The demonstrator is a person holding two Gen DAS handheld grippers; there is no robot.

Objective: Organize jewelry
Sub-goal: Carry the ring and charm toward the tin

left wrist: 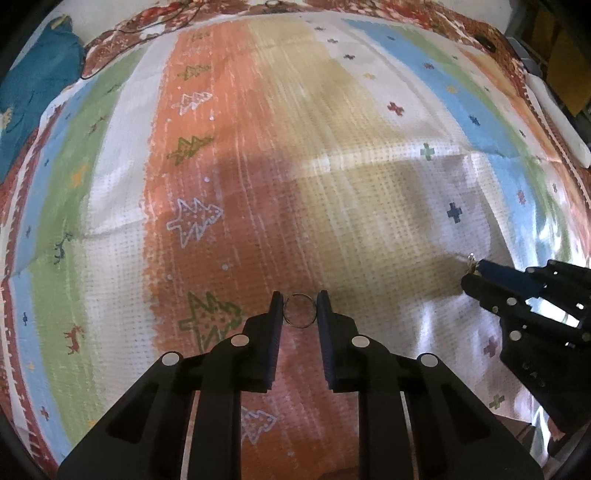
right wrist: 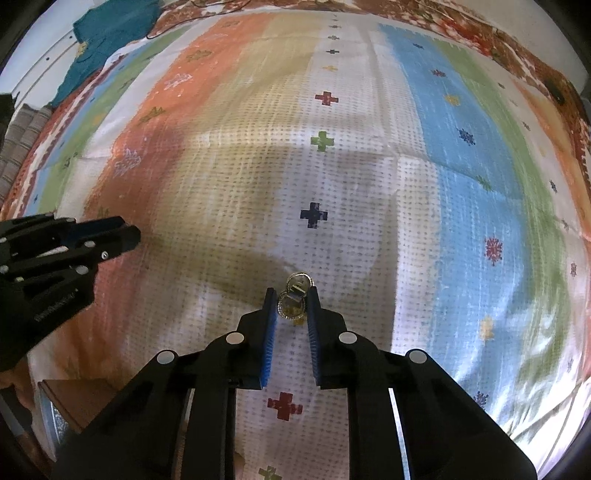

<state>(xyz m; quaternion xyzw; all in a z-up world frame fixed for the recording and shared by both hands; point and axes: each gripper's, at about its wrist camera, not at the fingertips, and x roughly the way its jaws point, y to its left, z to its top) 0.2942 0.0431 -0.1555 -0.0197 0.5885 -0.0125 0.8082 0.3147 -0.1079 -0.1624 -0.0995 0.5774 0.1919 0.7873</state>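
In the left wrist view my left gripper [left wrist: 300, 303] is shut on a thin metal ring [left wrist: 300, 310], pinched at its two sides just above the striped cloth [left wrist: 236, 155]. In the right wrist view my right gripper [right wrist: 291, 300] is shut on a gold sparkly ring [right wrist: 291, 308]; a second gold piece [right wrist: 299, 282] sits just beyond the fingertips, touching the first. The right gripper also shows at the right of the left wrist view [left wrist: 470, 271], with a small gold piece [left wrist: 471, 260] at its tips. The left gripper shows at the left of the right wrist view [right wrist: 131, 230].
The striped, patterned cloth [right wrist: 369, 184] covers a bed-like surface. A teal garment [left wrist: 33, 85] lies at the far left corner. A dark thin cord [left wrist: 122, 31] and a small ring [left wrist: 272, 3] lie at the far edge. A white object [left wrist: 554, 114] lies at the right edge.
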